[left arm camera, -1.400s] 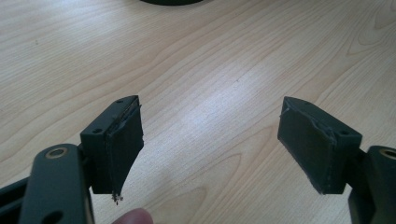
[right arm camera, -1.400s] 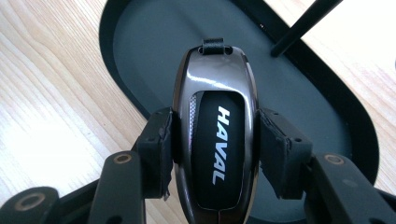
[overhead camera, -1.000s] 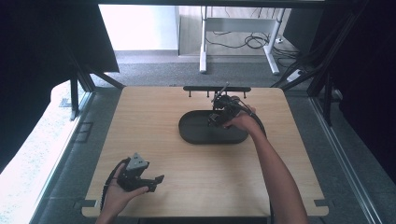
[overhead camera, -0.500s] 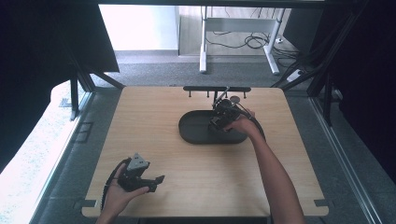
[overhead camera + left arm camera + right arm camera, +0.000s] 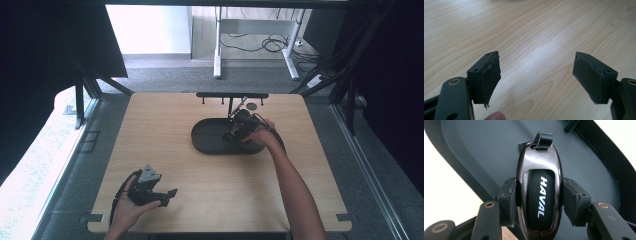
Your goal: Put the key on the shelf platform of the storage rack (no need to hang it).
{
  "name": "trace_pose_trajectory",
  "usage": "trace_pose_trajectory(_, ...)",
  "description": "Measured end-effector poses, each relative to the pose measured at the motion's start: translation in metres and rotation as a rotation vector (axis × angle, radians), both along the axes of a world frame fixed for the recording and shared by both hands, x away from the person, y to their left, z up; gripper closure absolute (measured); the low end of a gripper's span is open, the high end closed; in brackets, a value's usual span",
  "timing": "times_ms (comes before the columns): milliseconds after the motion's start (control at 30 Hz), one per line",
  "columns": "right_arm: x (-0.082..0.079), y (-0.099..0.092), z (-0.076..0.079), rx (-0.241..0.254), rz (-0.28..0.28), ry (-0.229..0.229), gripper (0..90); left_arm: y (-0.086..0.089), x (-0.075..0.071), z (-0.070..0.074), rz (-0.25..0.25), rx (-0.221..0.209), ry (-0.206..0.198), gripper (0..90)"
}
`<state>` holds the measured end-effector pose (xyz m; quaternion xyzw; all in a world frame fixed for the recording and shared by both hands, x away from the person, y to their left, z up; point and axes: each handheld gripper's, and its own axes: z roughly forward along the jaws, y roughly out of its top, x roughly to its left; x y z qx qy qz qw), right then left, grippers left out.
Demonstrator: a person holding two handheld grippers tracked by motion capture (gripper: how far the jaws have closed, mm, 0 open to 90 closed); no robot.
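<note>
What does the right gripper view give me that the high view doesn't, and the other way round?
Right gripper view alone: the key fob reads HAVAL, has a strap loop at its top, and is pinched between both jaws. High view alone: the left gripper near the table's front edge, and the hook rack behind the tray. Both: the right gripper over the dark oval tray.

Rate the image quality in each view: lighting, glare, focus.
High view: bright floor patch at the far edge washes out, dark surrounds, table evenly lit, soft detail. Left gripper view: pale sheen on the wood between the open jaws, grain sharp. Right gripper view: key fob crisp, highlights along its glossy rim, tabletop beside the tray overexposed to near white.
</note>
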<state>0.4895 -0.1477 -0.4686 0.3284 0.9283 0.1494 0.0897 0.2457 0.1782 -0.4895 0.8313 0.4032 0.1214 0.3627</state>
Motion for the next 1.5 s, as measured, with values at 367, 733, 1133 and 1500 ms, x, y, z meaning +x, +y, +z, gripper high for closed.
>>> trace_pose_trajectory(367, -0.002, 0.003, -0.006, -0.045, 0.028, -0.005, 48.8, 0.0, 0.0, 0.001, -0.003, -0.001, -0.002, 22.5)
trace_pose_trajectory(733, -0.001, 0.006, -0.015, -0.094, 0.019, 0.009, 48.1, 0.001, 0.0, 0.001, -0.002, 0.0, -0.002, 22.5)
trace_pose_trajectory(1133, -0.009, 0.006, 0.003, -0.064, 0.021, -0.05, 47.0, 0.0, -0.001, 0.002, -0.002, 0.0, -0.004, 22.5)
trace_pose_trajectory(1500, -0.024, 0.006, 0.023, -0.02, 0.049, -0.091, 46.0, -0.002, -0.001, 0.001, -0.004, 0.006, -0.004, 22.5)
